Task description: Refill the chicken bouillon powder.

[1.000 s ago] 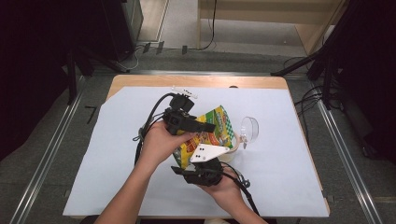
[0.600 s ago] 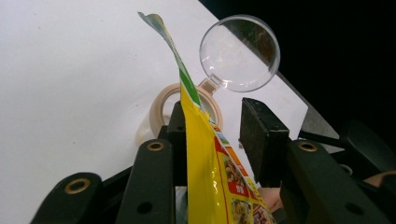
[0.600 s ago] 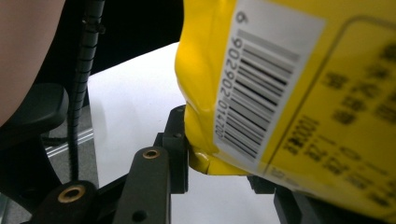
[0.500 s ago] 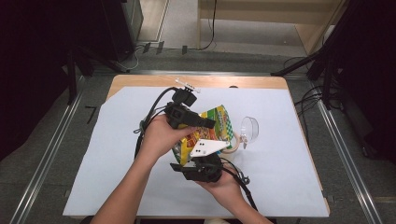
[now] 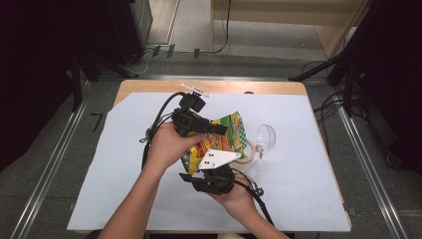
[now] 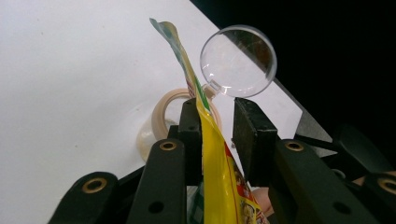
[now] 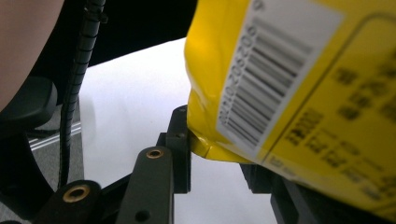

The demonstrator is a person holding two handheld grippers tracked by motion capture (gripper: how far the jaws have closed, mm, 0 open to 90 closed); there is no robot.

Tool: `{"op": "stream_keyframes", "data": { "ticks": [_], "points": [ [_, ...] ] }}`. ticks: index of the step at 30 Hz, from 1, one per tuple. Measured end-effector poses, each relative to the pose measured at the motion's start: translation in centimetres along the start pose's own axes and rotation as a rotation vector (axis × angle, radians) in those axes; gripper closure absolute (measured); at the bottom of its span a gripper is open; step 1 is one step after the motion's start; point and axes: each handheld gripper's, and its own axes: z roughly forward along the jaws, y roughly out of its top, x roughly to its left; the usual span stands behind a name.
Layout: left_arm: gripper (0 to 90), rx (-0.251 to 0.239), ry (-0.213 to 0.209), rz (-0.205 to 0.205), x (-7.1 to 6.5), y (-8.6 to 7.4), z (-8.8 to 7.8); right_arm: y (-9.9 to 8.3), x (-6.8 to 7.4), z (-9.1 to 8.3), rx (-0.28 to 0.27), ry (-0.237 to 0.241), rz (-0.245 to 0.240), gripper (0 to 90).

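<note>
Over a white sheet [image 5: 124, 174] on the wooden table [image 5: 149, 85], grey floor [image 5: 59, 164] around.

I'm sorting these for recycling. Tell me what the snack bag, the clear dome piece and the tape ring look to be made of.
Snack bag: thin glossy plastic film, likely foil-lined; it creases, shines and has a flat sealed edge.
Clear dome piece: transparent hard plastic, possibly glass; see-through with bright glints and a moulded stem.
Tape ring: beige matte paper tape, probably masking tape; dull wound band.
</note>
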Motion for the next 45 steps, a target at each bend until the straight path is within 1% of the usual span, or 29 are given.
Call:
{"op": "stream_keyframes", "data": {
  "ticks": [6, 8, 13, 18, 22, 26, 31, 33, 35, 38, 40, 41, 43, 45],
  "points": [
    [74.7, 0.003, 0.020, 0.028, -0.6, -0.1, 0.2, -0.3, 0.0, 0.1, -0.009, 0.017, 0.024, 70.0],
    [75.3, 0.002, 0.032, 0.036, -0.8, -0.1, 0.3, -0.3, 0.0, 0.1, -0.008, 0.013, 0.023, 70.1],
    [76.9, -0.002, 0.036, 0.036, -0.6, -0.1, 0.2, -0.3, 0.0, 0.2, -0.009, 0.016, 0.028, 70.1],
    [79.2, 0.000, 0.051, 0.053, -0.8, -0.2, 0.2, -0.4, -0.2, 0.4, -0.003, 0.017, 0.019, 71.0],
    [79.8, -0.003, 0.048, 0.047, -0.7, -0.2, 0.1, -0.4, -0.2, 0.5, -0.001, 0.023, 0.019, 71.1],
    [79.6, -0.019, 0.038, 0.028, -0.3, -0.2, -0.2, -0.1, 0.0, 0.3, -0.004, 0.025, 0.011, 70.8],
    [79.5, -0.029, 0.041, 0.018, 0.1, -0.3, -0.4, 0.1, 0.0, 0.2, 0.000, 0.024, 0.004, 70.6],
    [79.5, -0.024, 0.047, 0.024, 0.1, -0.4, -0.3, 0.0, -0.1, 0.3, 0.001, 0.038, 0.013, 70.7],
    [79.7, -0.020, 0.056, 0.022, 0.1, -0.4, 0.0, -0.1, -0.3, 0.5, 0.005, 0.046, 0.025, 70.7],
    [79.8, -0.025, 0.043, 0.019, 0.3, -0.5, 0.2, -0.5, -0.3, 0.5, 0.009, 0.034, 0.026, 70.7],
    [79.7, -0.029, 0.049, 0.019, 0.1, -0.5, 0.2, -0.4, -0.3, 0.4, 0.007, 0.026, 0.016, 70.7],
    [79.8, -0.036, 0.048, 0.019, 0.1, -0.5, 0.1, -0.4, -0.3, 0.3, 0.004, 0.026, 0.017, 70.6],
    [79.8, -0.034, 0.053, 0.024, 0.0, -0.4, 0.0, -0.3, -0.2, 0.3, -0.001, 0.025, 0.020, 70.6],
    [80.1, -0.028, 0.058, 0.019, 0.1, -0.5, 0.1, -0.4, -0.2, 0.4, -0.004, 0.035, 0.029, 70.3]
  ]
}}
